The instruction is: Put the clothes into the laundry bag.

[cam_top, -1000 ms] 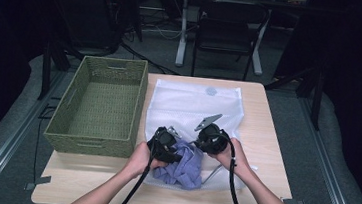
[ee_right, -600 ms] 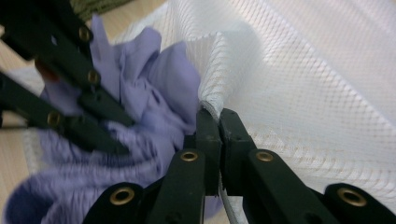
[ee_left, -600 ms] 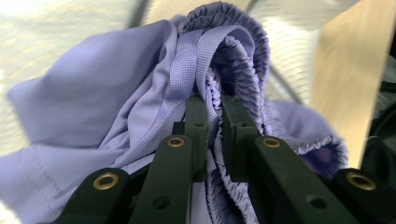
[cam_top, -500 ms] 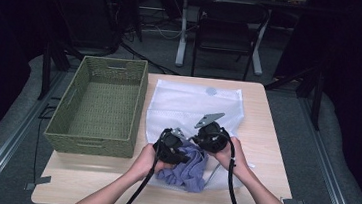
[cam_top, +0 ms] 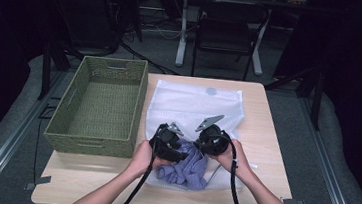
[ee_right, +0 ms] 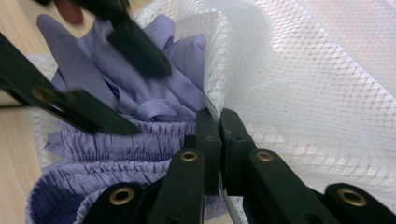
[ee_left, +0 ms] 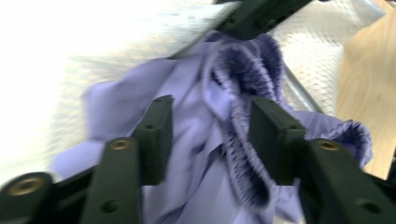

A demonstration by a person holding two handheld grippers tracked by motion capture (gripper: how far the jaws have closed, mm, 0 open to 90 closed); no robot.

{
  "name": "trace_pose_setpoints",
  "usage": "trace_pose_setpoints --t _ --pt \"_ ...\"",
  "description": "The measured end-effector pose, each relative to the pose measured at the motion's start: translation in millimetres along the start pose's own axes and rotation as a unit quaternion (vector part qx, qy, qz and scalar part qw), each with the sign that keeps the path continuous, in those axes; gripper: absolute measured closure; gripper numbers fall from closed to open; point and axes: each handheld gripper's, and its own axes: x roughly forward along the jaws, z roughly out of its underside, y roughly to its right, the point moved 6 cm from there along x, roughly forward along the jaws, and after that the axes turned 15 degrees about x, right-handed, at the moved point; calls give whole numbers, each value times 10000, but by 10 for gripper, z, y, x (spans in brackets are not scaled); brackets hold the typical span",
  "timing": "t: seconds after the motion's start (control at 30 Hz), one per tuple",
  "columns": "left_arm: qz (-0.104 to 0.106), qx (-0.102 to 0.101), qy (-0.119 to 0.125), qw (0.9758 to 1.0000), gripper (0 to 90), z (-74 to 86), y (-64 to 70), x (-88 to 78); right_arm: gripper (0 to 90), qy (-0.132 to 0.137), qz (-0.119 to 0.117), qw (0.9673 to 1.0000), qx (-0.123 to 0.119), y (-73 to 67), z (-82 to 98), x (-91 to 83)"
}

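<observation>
Room was dark. Grey floor (cam_top: 288,117) lay beyond the grippers; a black chair (cam_top: 228,31) and white desk legs (cam_top: 182,32) stood farther off.

Table (cam_top: 265,140): basket (cam_top: 99,105) at 9 o'clock, mesh bag (cam_top: 196,103) flat just beside it, centre toward 3. Garment (cam_top: 188,167) bunched at the bag's 6 o'clock edge. Left gripper (cam_top: 176,154) at garment's 10 o'clock, right gripper (cam_top: 200,143) at 1 o'clock. Chair (cam_top: 226,31) beyond the table at 12.
</observation>
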Motion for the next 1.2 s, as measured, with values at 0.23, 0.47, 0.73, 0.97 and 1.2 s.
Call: trace_pose_setpoints --t 0.23,0.47,0.73,0.97,1.2 --pt "-170 -387 -101 9991 328 104 -176 11 882 -10 -26 10000 -22 -7 -1 5" --pt "60 -426 -430 9981 438 195 -166 273 882 -37 -34 10000 -31 -9 1 20" --pt "127 -233 -395 9989 839 182 -102 331 882 47 -40 10000 -16 -8 -24 5" --pt "303 -115 -115 9994 851 51 7 306 882 213 -68 9997 4 -49 -75 -43" --pt "177 -169 7 9997 825 34 37 433 882 342 -145 9993 -24 -112 -112 -89"
